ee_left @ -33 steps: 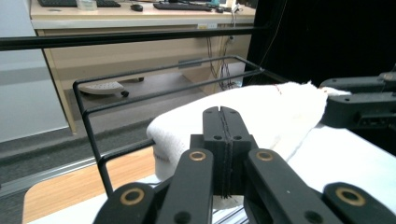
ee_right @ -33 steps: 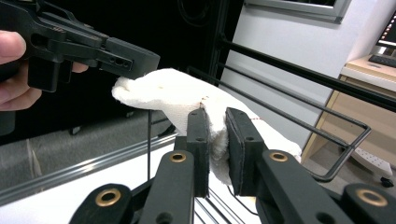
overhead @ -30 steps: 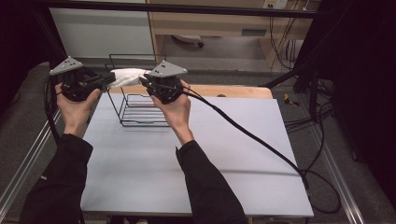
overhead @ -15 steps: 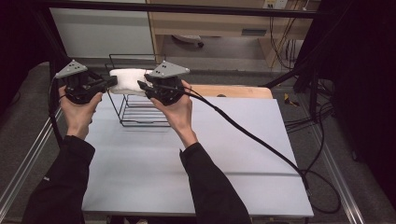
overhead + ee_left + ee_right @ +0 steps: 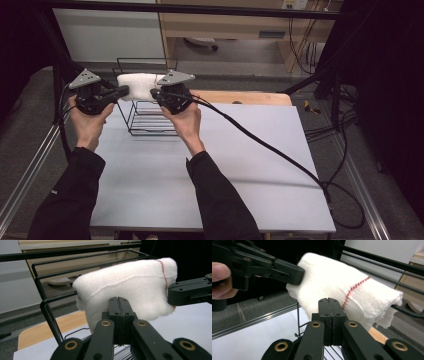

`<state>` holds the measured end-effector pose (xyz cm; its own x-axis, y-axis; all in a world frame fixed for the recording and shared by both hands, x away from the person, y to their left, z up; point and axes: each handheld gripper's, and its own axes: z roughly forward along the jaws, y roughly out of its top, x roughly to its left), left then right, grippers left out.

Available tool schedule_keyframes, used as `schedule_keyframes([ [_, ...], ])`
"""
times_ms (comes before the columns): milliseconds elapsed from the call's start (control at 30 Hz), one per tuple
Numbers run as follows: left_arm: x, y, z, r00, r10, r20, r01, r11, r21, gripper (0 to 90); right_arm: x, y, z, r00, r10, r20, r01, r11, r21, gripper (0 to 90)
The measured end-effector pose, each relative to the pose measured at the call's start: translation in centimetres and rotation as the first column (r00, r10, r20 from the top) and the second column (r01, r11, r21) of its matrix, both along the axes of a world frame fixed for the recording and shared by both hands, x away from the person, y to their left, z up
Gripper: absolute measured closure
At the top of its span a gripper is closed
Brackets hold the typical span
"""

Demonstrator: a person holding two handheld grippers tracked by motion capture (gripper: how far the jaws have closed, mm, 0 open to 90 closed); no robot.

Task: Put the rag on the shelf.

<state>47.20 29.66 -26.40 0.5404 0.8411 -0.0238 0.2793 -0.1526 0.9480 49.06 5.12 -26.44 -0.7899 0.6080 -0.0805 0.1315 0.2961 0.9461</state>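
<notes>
Both tools clamped on white cloth, red stitching, above wire rack

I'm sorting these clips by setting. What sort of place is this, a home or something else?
Most likely a lab or workshop recording station, not a home: a bare white table inside a black metal frame, loose cables on the floor, and hand-held tongs, left tongs and right tongs, gripping a white cloth over a wire rack.

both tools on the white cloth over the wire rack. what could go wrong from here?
1. The left tool and right tool each pinch just an edge of the white cloth; either thin hold might slip.
2. The cloth hangs right by the wire rack rim, so its loose edges could snag on a wire.
3. The right tool's cable trails across the table and could drag.
</notes>
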Motion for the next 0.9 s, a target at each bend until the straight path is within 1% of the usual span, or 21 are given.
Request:
schedule_keyframes([
  [133,0.3,0.1,-0.5,1.0,0.009,0.0,-0.009,1.0,0.001,90.0,0.5,0.2,-0.5,0.9998,-0.021,-0.001,0.021,0.9997,-0.012,89.4],
  [200,0.3,0.1,-0.6,0.9999,0.011,0.0,-0.011,0.9999,-0.003,90.0,0.7,0.3,-0.6,0.9995,-0.03,-0.004,0.03,0.9995,-0.008,88.8],
  [333,0.2,0.1,-0.5,0.9999,0.01,0.007,-0.01,1.0,-0.001,90.0,0.5,0.2,-0.5,0.9998,-0.021,0.004,0.021,0.9998,-0.004,87.2],
  [433,-0.3,0.3,-0.4,0.9999,0.007,0.015,-0.006,0.9999,-0.011,89.9,0.0,-0.2,0.0,0.9999,-0.007,0.011,0.007,0.9999,0.013,84.4],
  [467,-0.5,0.4,-0.3,0.9999,0.004,0.014,-0.004,0.9999,-0.011,89.8,-0.2,-0.3,0.1,1.0,-0.001,0.005,0.001,0.9998,0.022,83.0],
  [567,-1.0,0.7,-0.4,1.0,0.001,0.003,-0.001,1.0,0.003,86.5,-0.6,-1.2,0.6,0.9999,0.003,-0.01,-0.003,0.9994,0.034,76.5],
  [633,-1.5,0.8,-0.3,1.0,0.003,0.002,-0.003,0.9999,0.014,83.3,-0.9,-1.8,0.8,0.9996,0.007,-0.027,-0.006,0.999,0.045,71.6],
  [700,-1.9,1.0,-0.3,1.0,-0.001,-0.002,0.001,0.9999,0.017,78.7,-1.2,-2.4,0.9,0.9992,0.012,-0.039,-0.011,0.9992,0.039,66.6],
  [767,-2.3,1.0,-0.4,0.9999,-0.007,-0.008,0.007,0.9993,0.036,73.3,-1.6,-3.0,0.9,0.9989,0.012,-0.046,-0.011,0.9994,0.032,60.8],
  [833,-2.8,1.1,-0.8,0.9997,-0.015,-0.019,0.016,0.999,0.041,68.7,-1.9,-3.7,0.8,0.9983,0.012,-0.057,-0.01,0.9996,0.028,52.6],
  [900,-3.2,1.1,-1.2,0.9991,-0.024,-0.034,0.025,0.9987,0.045,63.3,-2.1,-4.5,0.5,0.9974,0.006,-0.072,-0.004,0.9996,0.028,47.0],
])
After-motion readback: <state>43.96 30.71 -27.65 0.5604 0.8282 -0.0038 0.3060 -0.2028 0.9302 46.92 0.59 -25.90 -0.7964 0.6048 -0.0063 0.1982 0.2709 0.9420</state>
